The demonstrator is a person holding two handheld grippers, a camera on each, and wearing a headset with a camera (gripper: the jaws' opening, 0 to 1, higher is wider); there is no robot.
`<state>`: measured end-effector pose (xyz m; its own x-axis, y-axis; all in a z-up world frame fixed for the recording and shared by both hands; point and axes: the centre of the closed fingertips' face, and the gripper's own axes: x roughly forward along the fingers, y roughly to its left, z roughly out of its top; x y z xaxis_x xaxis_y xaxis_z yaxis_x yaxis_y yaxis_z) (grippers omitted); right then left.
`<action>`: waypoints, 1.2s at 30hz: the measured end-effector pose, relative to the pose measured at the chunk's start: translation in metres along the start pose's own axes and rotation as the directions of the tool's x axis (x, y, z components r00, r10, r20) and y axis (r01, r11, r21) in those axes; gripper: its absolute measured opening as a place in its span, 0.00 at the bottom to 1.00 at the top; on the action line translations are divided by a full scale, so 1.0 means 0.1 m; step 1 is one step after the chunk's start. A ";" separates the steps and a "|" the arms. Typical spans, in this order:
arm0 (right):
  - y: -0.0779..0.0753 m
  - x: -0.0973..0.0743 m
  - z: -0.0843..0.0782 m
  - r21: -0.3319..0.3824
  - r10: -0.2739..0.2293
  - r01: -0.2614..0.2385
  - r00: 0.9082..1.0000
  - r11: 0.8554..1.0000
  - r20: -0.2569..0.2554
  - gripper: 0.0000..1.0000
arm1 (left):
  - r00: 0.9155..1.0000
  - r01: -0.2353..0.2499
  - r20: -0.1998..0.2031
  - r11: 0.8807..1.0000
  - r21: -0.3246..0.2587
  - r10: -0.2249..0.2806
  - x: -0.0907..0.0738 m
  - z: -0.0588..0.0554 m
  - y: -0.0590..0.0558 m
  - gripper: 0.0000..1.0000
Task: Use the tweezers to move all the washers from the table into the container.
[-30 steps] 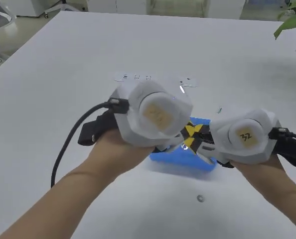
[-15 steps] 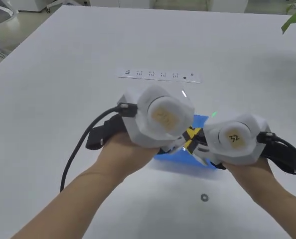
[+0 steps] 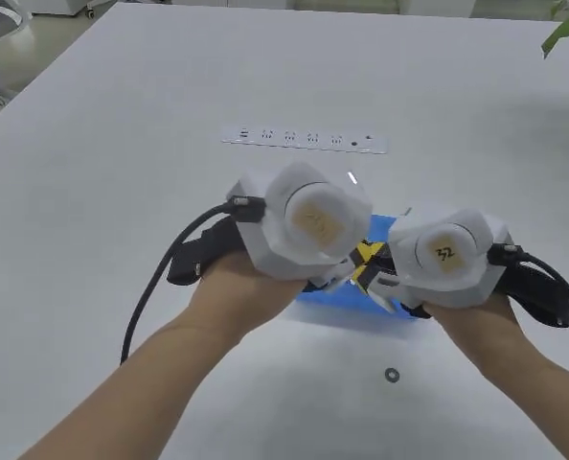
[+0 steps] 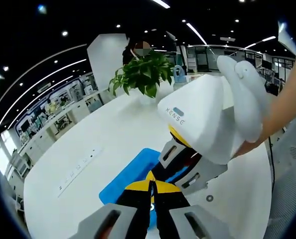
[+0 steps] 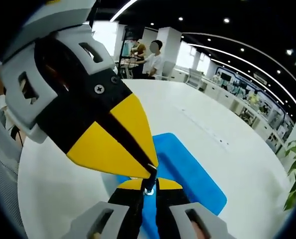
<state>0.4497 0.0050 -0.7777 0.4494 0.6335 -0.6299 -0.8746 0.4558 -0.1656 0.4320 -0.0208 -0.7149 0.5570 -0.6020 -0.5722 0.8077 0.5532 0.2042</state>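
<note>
Right gripper view: the right gripper seems pinched on a tiny washer over the blue container. The left gripper is closed. The washer is probably light, hard and slippery, so grip its rim. A second washer lies nearer on the table.

Two washers — one container, one power strip.
</note>
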 end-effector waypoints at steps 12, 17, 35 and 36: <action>0.07 -0.37 0.28 -0.034 -0.041 0.044 0.996 0.998 0.076 0.05 | 0.997 -0.038 0.065 0.999 0.038 0.035 -0.37 0.29 -0.09 0.00; 0.17 -0.69 0.40 -0.025 -0.064 0.068 0.989 0.997 0.132 0.05 | 0.991 -0.034 0.130 0.999 0.021 0.031 -0.61 0.48 -0.24 0.00; 0.54 -1.03 0.05 0.063 -0.087 0.082 0.992 0.995 0.091 0.05 | 0.990 0.052 0.128 0.998 0.030 -0.056 -0.68 0.45 -0.83 0.00; 0.56 -1.03 0.01 0.069 -0.086 0.080 0.993 0.994 0.084 0.05 | 0.991 0.058 0.122 0.998 0.035 -0.062 -0.66 0.43 -0.86 0.00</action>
<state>0.3543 -0.0336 -0.7213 0.5367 0.6422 -0.5473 -0.8209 0.5474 -0.1627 0.3336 -0.0535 -0.6601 0.5251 -0.7008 -0.4829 0.8451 0.4964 0.1985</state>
